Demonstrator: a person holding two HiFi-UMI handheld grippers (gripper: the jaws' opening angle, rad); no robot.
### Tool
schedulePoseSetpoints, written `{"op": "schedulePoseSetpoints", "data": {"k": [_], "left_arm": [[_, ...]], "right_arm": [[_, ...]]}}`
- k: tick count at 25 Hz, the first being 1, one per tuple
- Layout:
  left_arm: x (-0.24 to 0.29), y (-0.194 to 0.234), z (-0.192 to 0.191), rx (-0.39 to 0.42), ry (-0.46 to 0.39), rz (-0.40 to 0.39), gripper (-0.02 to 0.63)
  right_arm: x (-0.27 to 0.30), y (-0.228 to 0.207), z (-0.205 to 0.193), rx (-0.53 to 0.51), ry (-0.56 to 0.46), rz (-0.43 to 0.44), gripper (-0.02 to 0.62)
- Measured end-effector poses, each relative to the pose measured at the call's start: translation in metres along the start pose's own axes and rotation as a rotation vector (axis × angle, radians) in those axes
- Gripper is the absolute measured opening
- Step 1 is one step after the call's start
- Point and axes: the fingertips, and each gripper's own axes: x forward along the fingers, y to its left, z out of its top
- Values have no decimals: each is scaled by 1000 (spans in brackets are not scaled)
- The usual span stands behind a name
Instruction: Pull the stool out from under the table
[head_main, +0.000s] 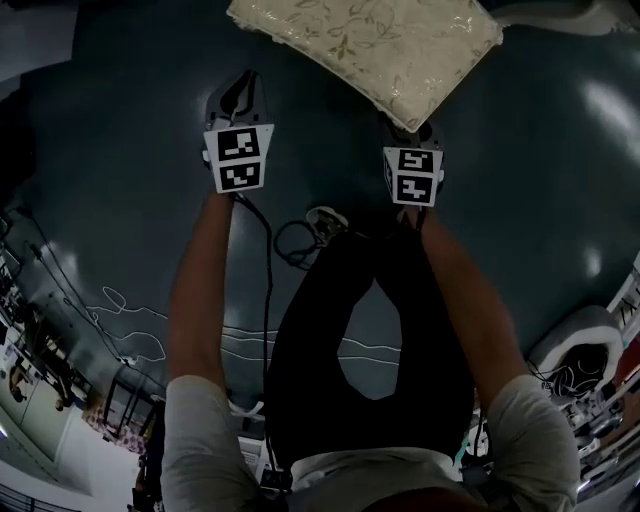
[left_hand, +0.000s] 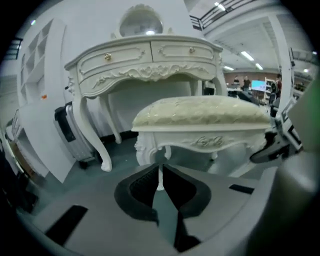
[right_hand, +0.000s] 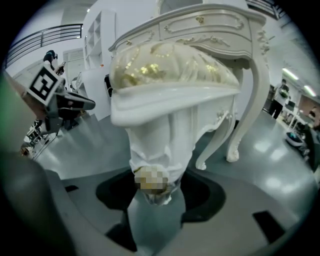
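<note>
My right gripper, out at one o'clock, is clamped wide on a corner leg of the stool, whose cushioned seat lies at twelve o'clock from me. My left gripper hangs at eleven o'clock, jaws together and empty, clear of the stool. The table stands just beyond the stool

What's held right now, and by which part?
Right gripper clamps the stool by its corner leg, just under the seat. Left gripper is shut, empty.
</note>
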Motion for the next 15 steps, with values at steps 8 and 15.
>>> {"op": "schedulePoseSetpoints", "data": {"k": [8, 15], "left_arm": [[93, 41, -8, 100, 118, -31, 293], [125, 43, 7, 19, 111, 23, 305]], "right_arm": [[1, -3, 0, -1, -7, 8, 275], [1, -2, -1, 0, 15, 7, 275]]}}
